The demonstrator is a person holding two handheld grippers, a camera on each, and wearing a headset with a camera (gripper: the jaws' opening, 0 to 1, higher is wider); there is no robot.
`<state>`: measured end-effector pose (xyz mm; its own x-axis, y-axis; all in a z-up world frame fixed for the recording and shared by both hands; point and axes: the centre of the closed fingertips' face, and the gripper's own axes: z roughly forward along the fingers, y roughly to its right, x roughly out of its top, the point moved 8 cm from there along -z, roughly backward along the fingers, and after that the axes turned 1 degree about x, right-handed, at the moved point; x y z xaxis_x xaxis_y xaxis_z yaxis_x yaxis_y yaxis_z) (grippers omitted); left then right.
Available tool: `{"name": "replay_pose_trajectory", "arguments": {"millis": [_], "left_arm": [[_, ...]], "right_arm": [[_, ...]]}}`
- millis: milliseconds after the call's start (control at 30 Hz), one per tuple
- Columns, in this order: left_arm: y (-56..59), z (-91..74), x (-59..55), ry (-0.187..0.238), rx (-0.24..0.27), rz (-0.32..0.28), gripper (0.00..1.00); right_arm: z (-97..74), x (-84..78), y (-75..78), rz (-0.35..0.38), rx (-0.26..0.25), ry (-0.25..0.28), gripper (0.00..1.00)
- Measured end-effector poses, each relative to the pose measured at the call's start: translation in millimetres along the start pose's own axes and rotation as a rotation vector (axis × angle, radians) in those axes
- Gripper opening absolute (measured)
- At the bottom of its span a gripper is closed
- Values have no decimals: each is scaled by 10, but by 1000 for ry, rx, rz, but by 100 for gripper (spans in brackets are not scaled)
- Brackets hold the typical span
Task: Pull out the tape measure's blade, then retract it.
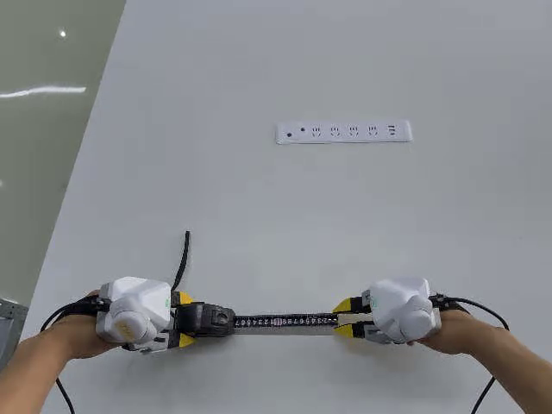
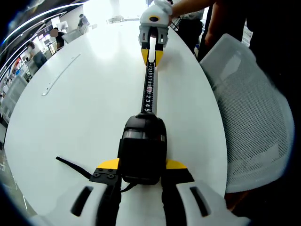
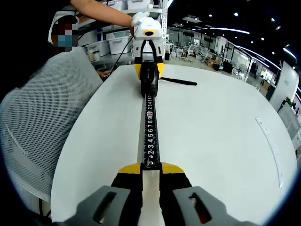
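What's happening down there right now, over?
Left gripper shut on tape measure case. Right gripper shut on blade, stretched straight between them. Power strip well clear.

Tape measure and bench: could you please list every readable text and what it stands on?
"2 3 4 5 6 7 8 9": on the blade, right gripper view.
"1 2 3 4 5": on the blade beside the case, left gripper view.
On the power strip: marks too small to read.
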<state>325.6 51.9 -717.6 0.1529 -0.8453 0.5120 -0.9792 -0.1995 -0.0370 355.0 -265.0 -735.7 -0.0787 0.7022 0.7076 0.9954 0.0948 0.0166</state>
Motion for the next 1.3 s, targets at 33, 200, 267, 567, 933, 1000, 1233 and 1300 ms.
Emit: {"name": "replay_pose_trajectory", "arguments": {"millis": [33, 200, 267, 567, 933, 1000, 1233, 1300], "left_arm": [[1, 1, 0, 0, 0, 0, 29], [5, -1, 22, 0, -1, -1, 29], [5, -2, 33, 0, -2, 0, 29], [-1, 1, 66, -1, -2, -1, 29], [-2, -2, 87, -5, -4, 0, 29], [-2, -3, 87, -7, -4, 1, 29], [1, -3, 75, -10, -4, 1, 29], [2, -5, 72, -11, -4, 1, 29]], "right_arm": [[-6, -7, 1, 0, 0, -1, 10], [-29, -40, 4, 4, 2, -3, 10], [-40, -53, 8, 6, 3, -3, 10], [-85, -116, 30, 11, 3, -9, 10], [-132, -183, 21, 19, -1, -13, 10], [-137, -192, 18, 20, -1, -13, 10], [-170, -216, 4, 23, -2, -14, 10], [-179, -219, 4, 24, -2, -15, 10]]}}
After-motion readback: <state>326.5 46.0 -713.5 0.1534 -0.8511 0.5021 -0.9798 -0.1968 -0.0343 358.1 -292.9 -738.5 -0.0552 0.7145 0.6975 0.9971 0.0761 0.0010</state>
